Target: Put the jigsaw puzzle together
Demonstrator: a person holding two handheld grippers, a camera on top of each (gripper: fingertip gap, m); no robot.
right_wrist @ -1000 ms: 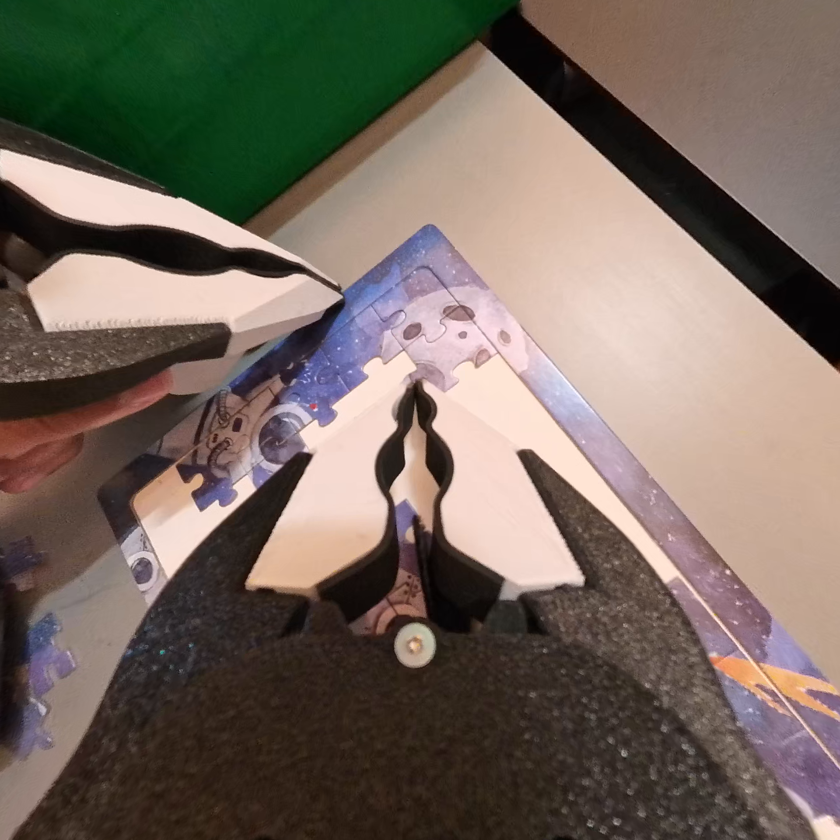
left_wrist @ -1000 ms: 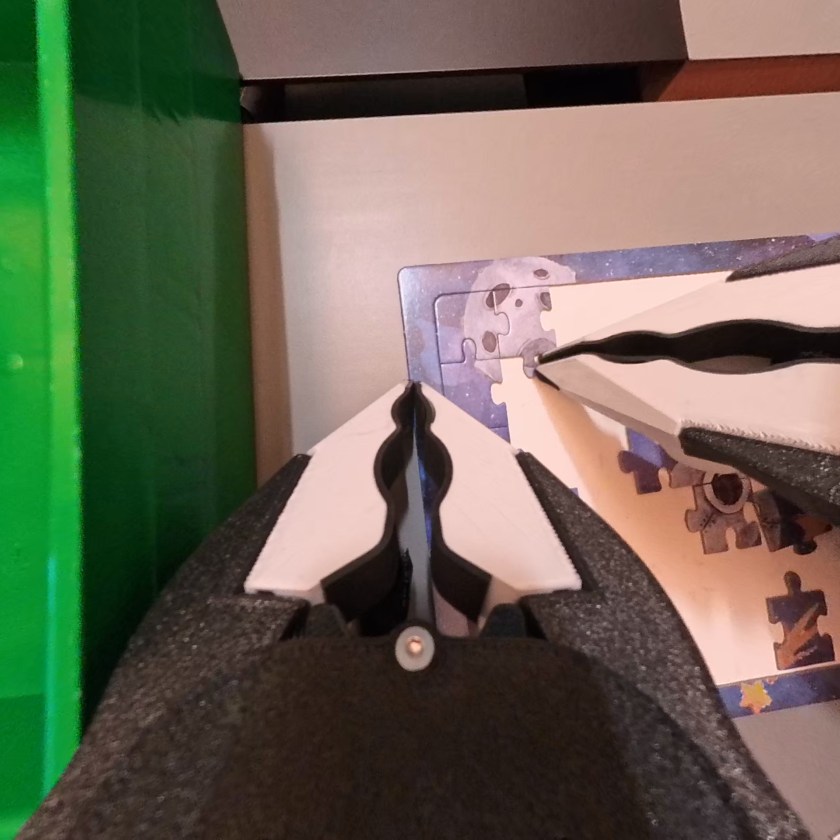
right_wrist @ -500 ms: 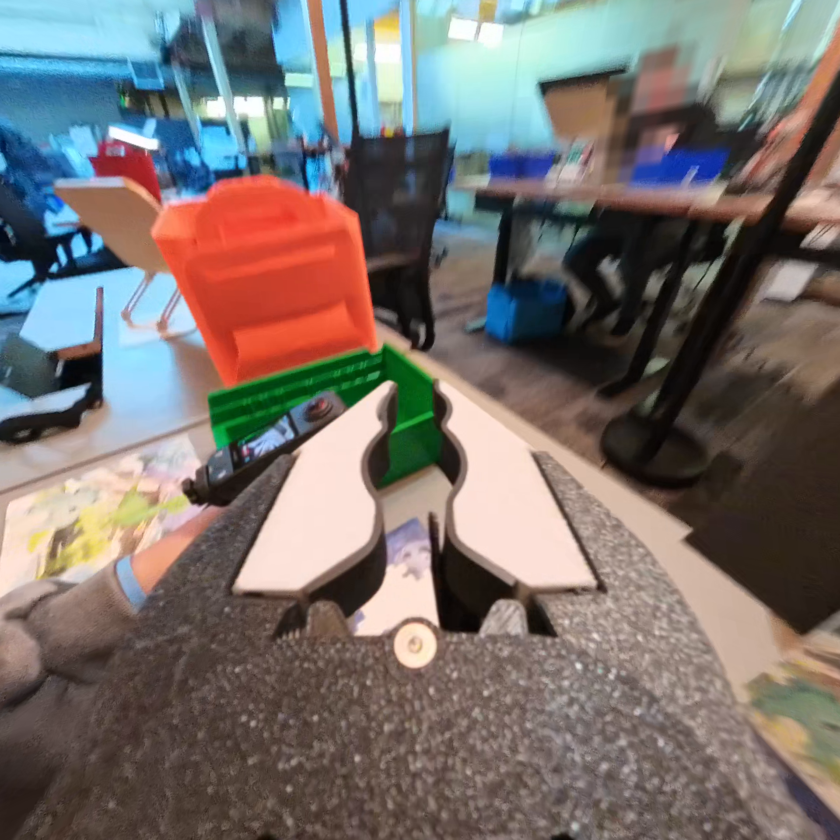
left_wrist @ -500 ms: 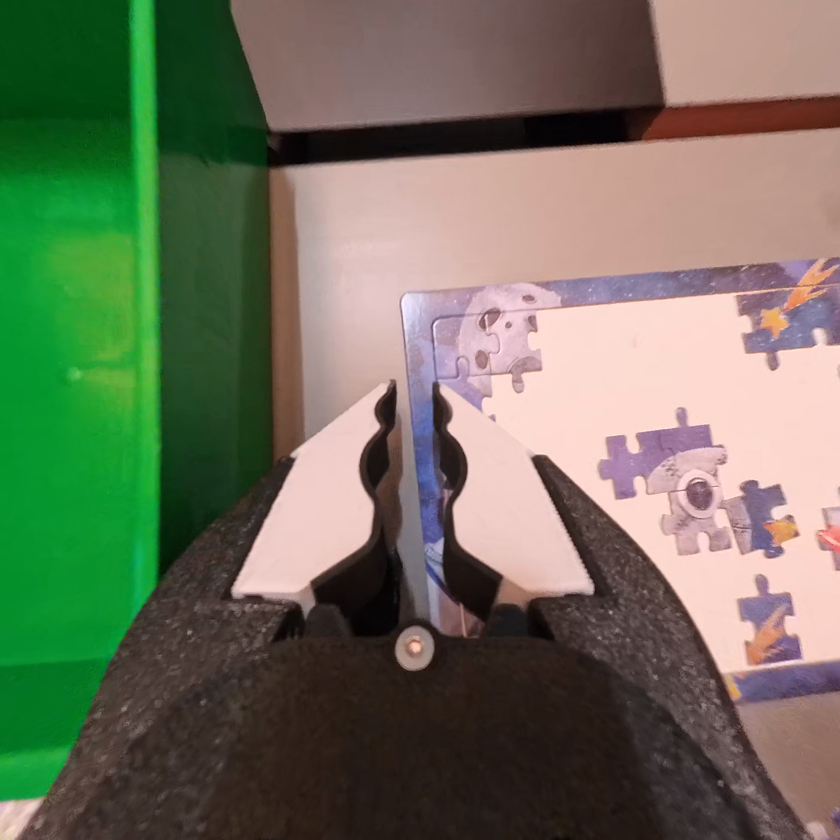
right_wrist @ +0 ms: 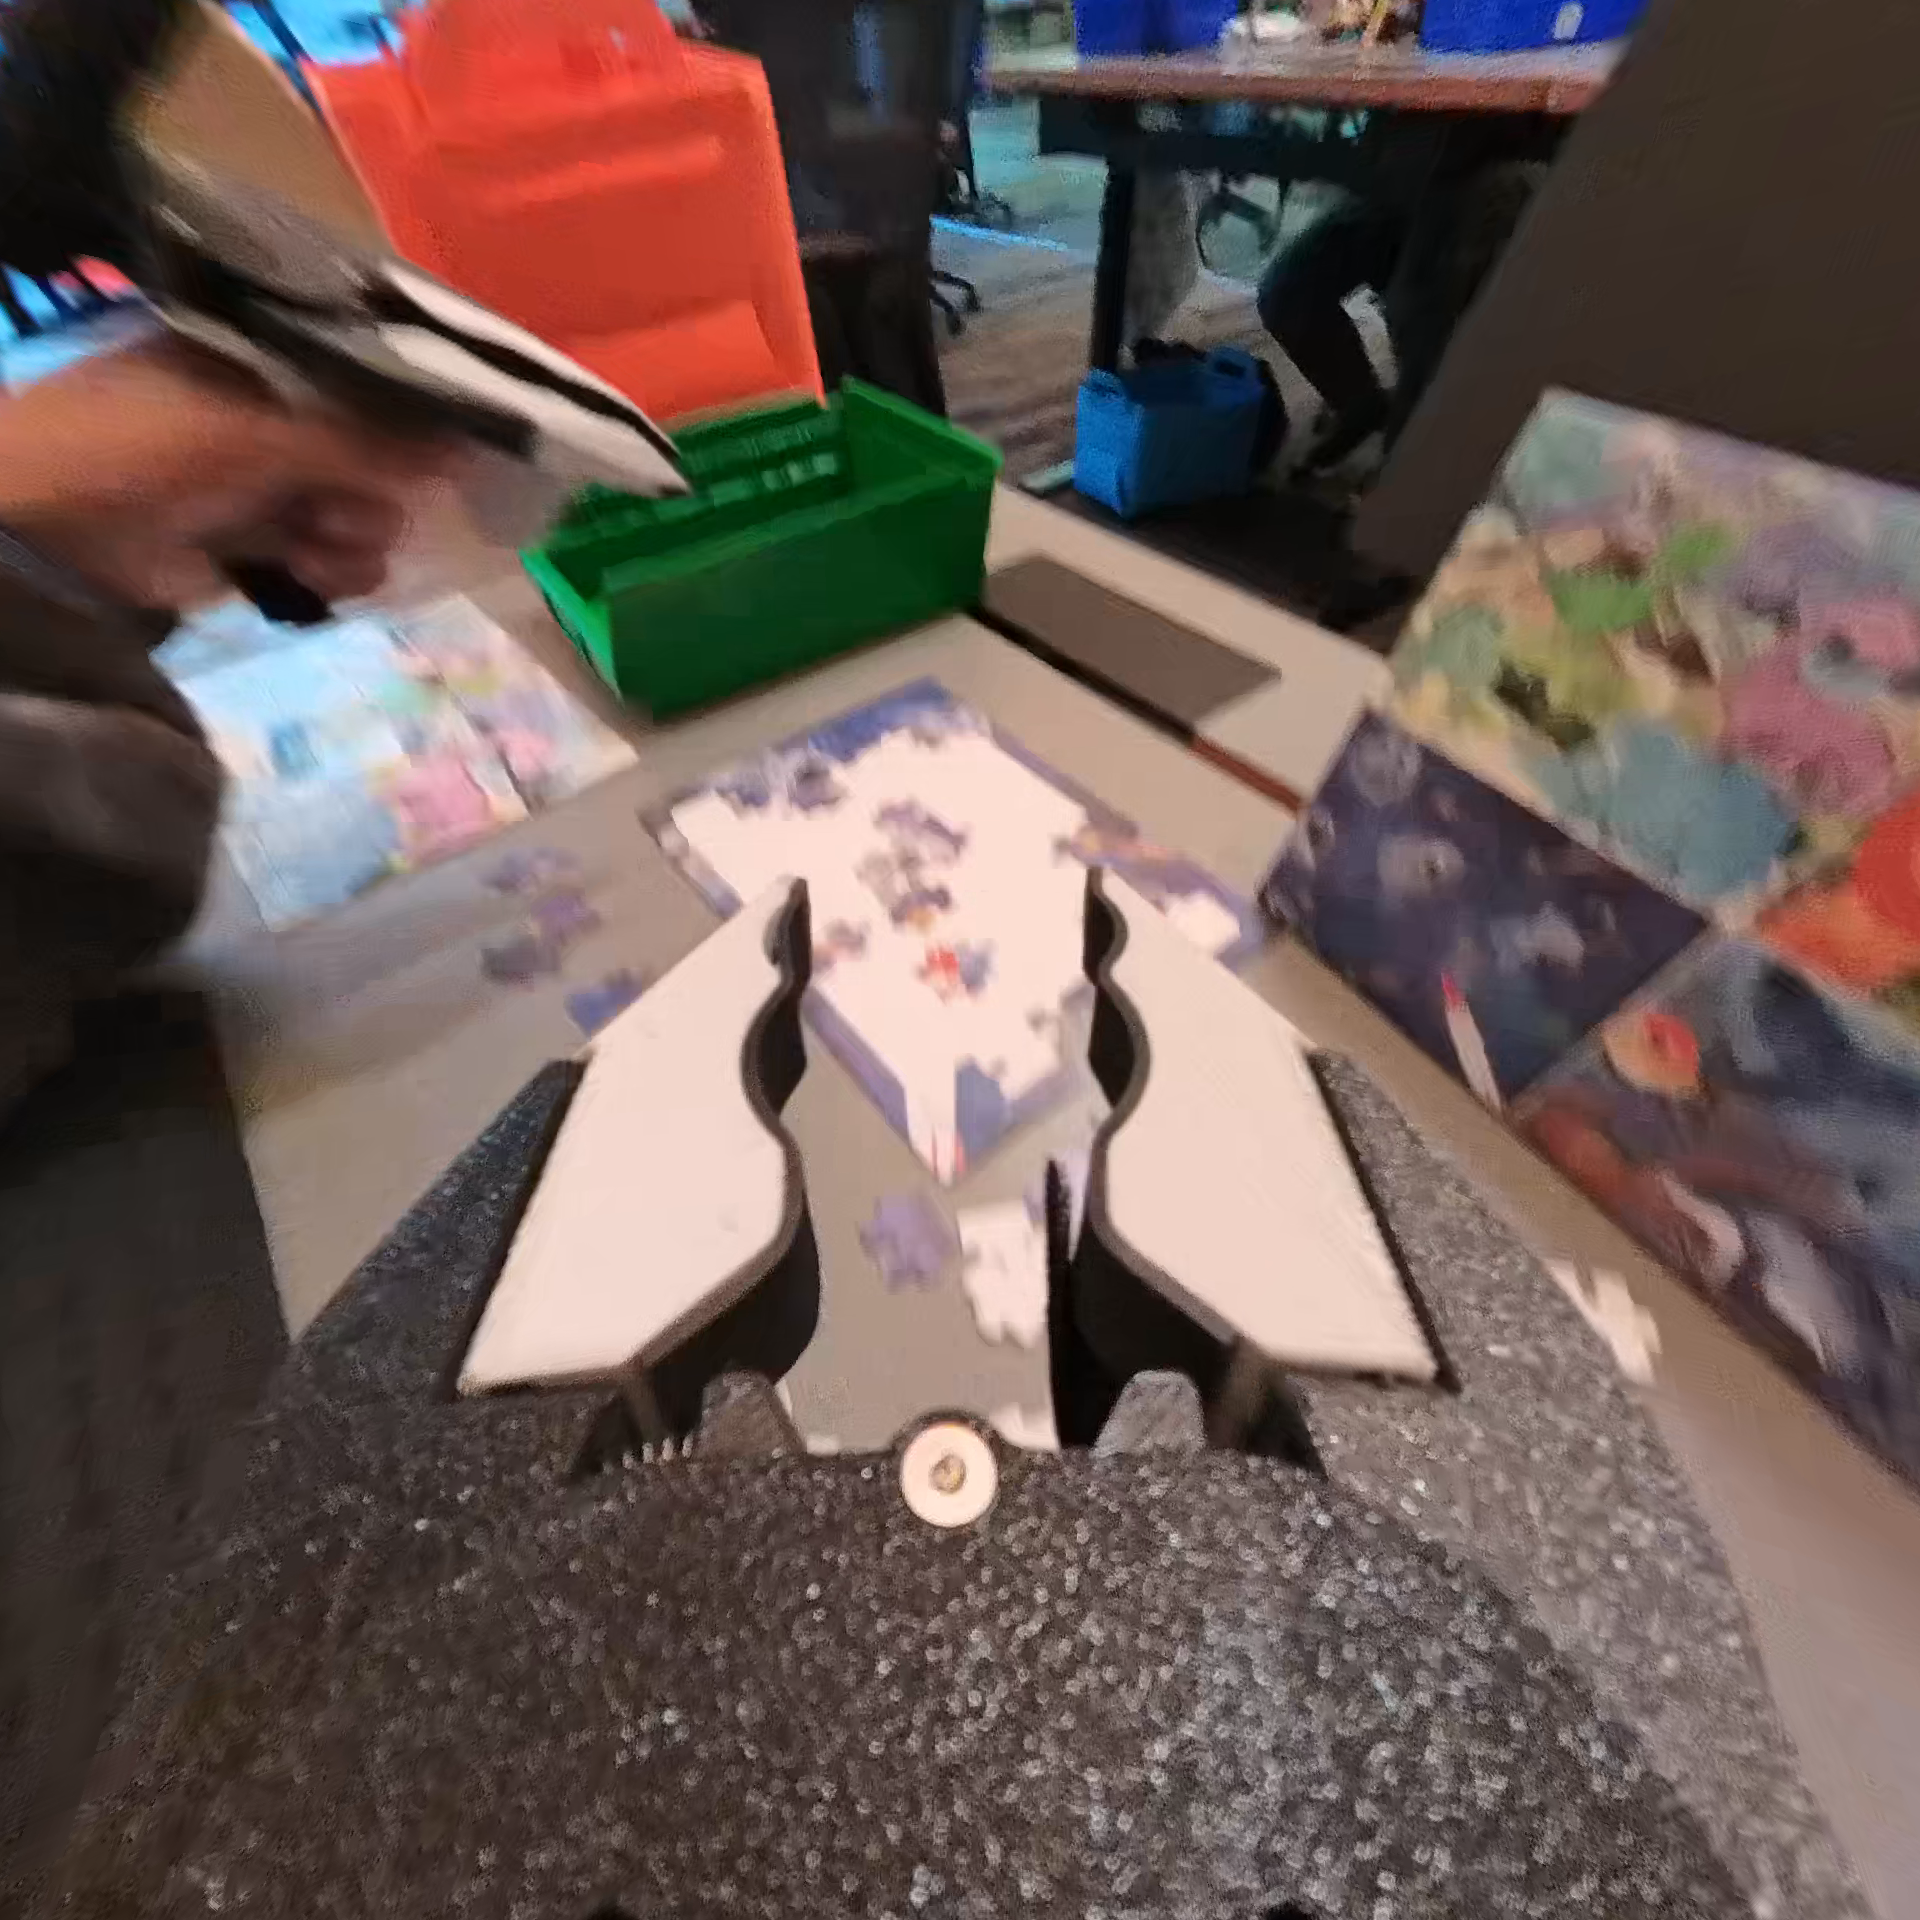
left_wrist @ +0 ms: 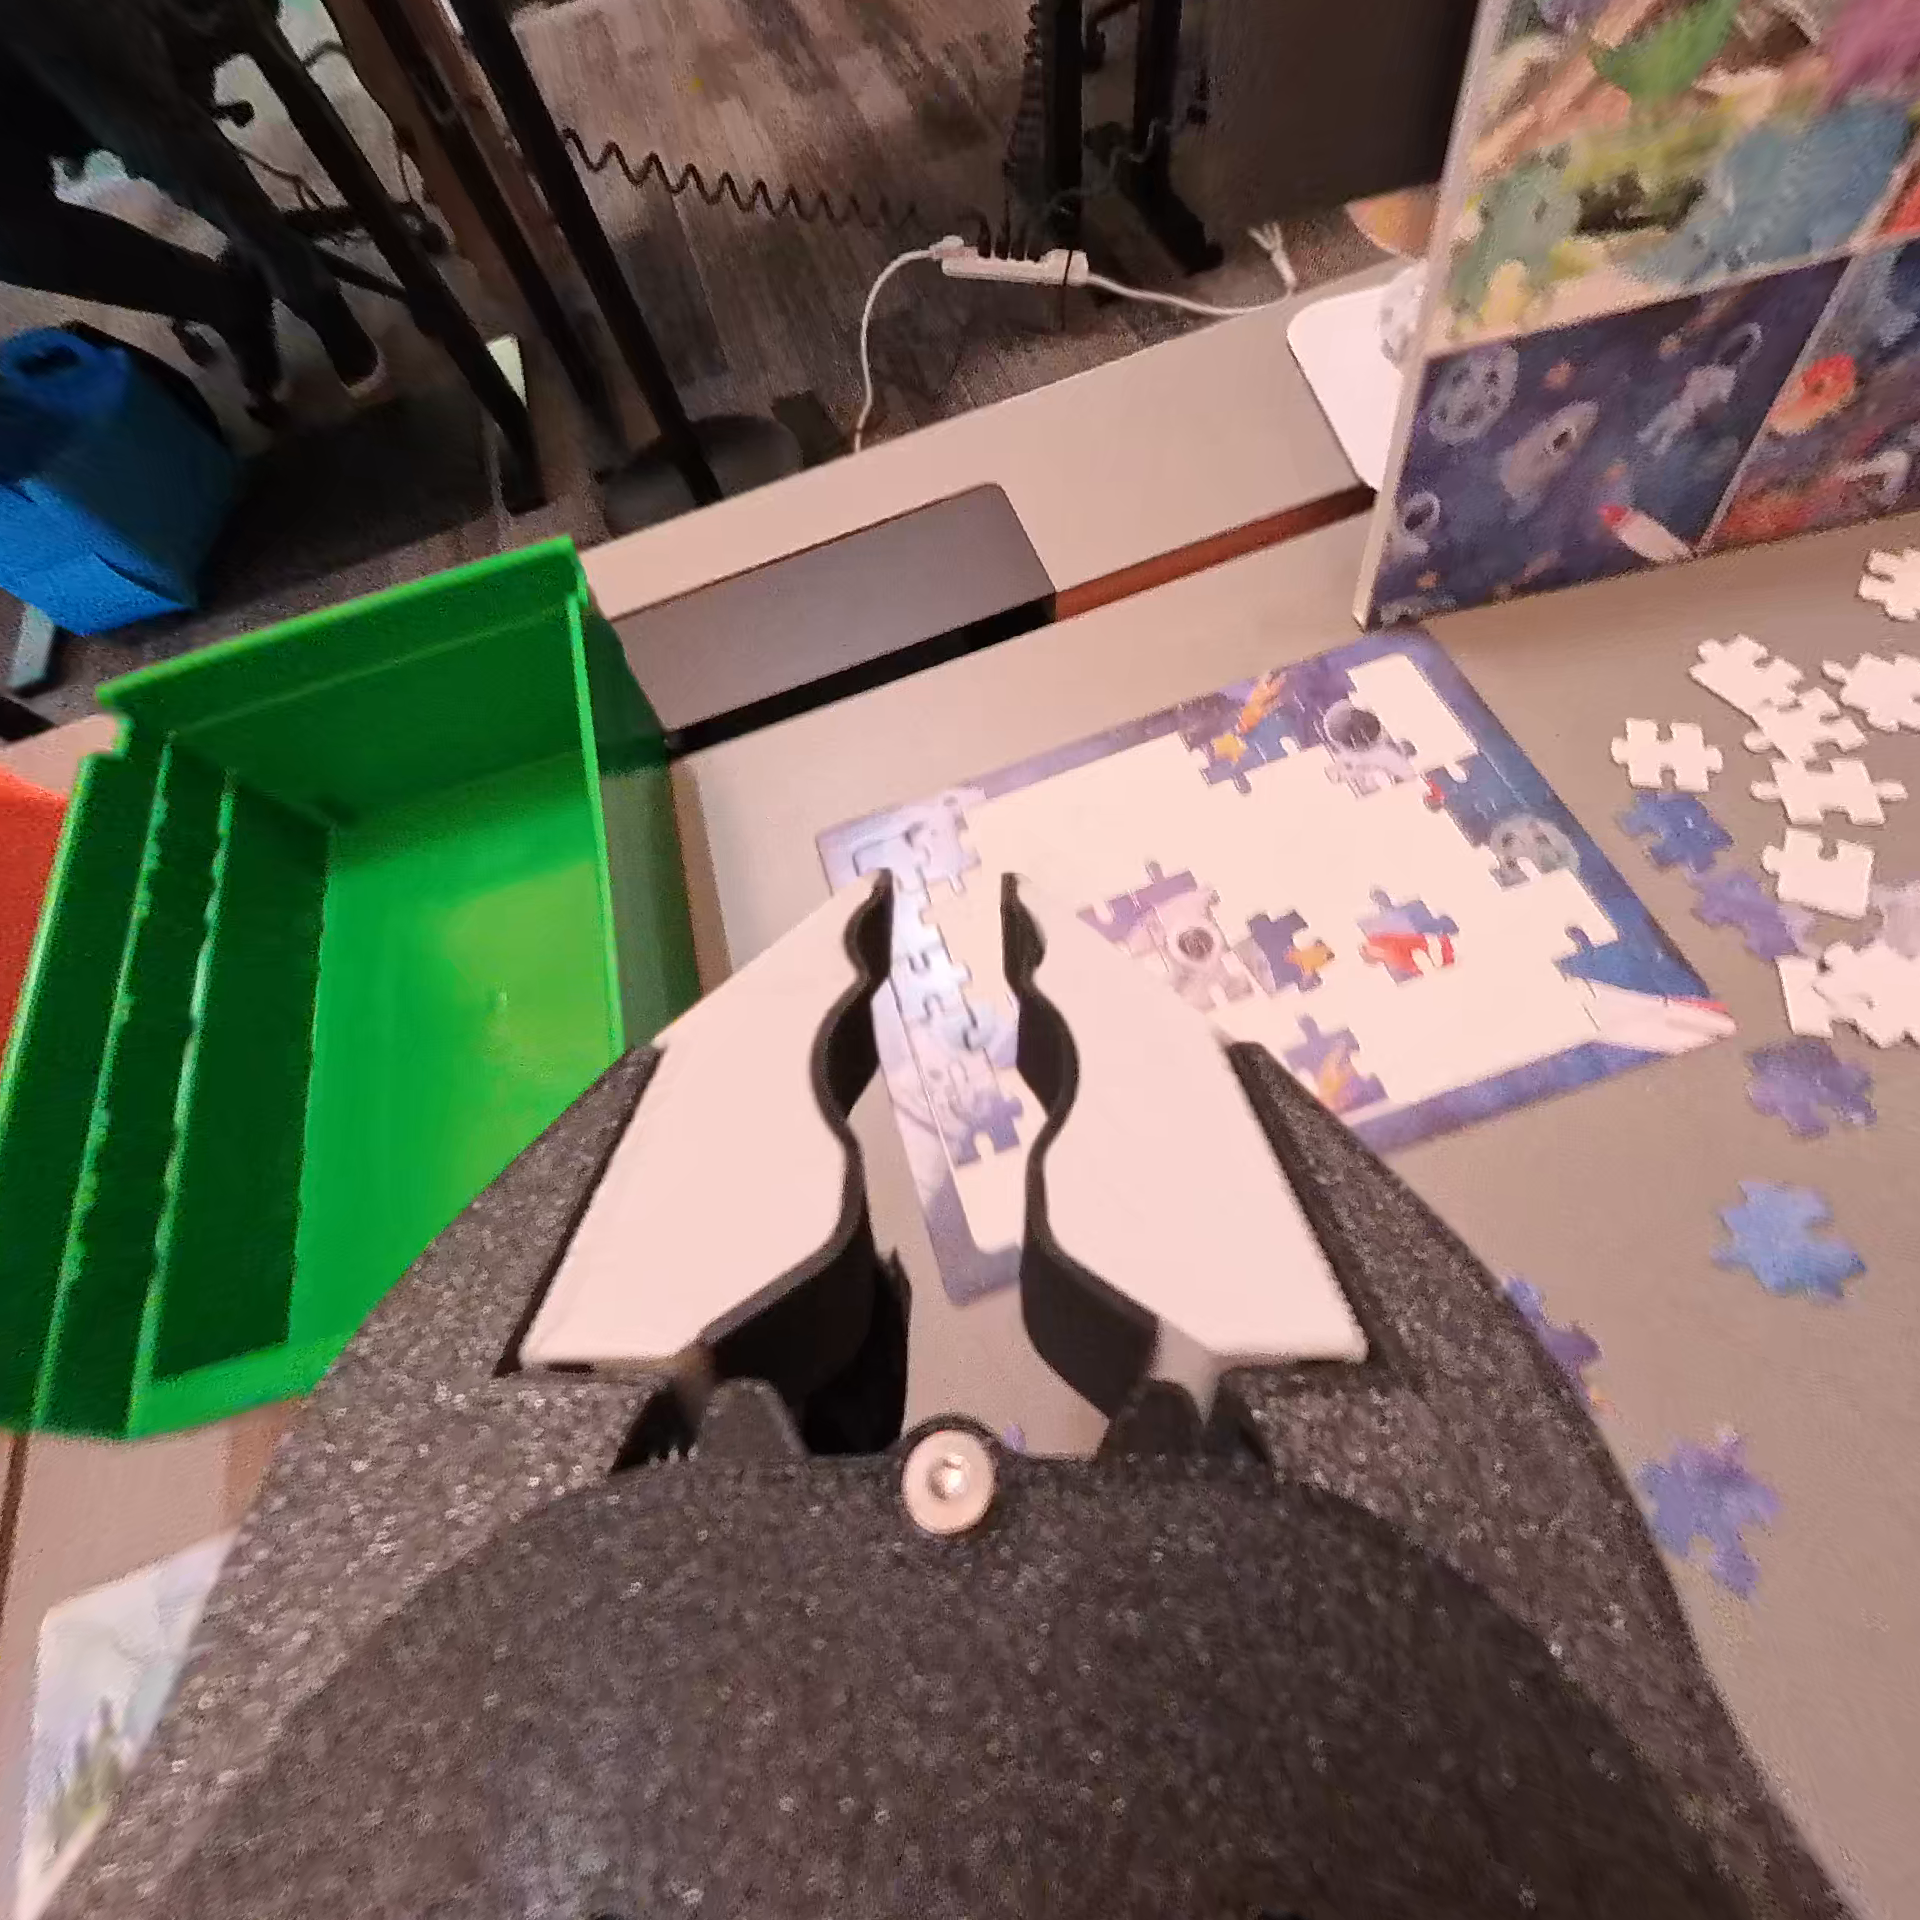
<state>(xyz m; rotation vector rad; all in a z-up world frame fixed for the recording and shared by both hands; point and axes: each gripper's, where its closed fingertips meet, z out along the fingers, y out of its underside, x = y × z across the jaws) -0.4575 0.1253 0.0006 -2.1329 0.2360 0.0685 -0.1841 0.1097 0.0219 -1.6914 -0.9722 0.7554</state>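
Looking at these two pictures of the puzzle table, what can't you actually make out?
- Left wrist view: the puzzle tray's near corner is covered by the left tool.
- Left wrist view: the loose pieces run past the right edge, so no count.
- Right wrist view: motion blur smears the tray; placed pieces can't be told apart.
- Right wrist view: the left tool is blurred; open or shut is unclear there.
- Both views: the green bin's near end is cut off or hidden.

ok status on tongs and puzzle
Left tongs open, empty. Right tongs open, empty. Blue space jigsaw board mostly unfilled, loose pieces beside it. Nothing blocking.
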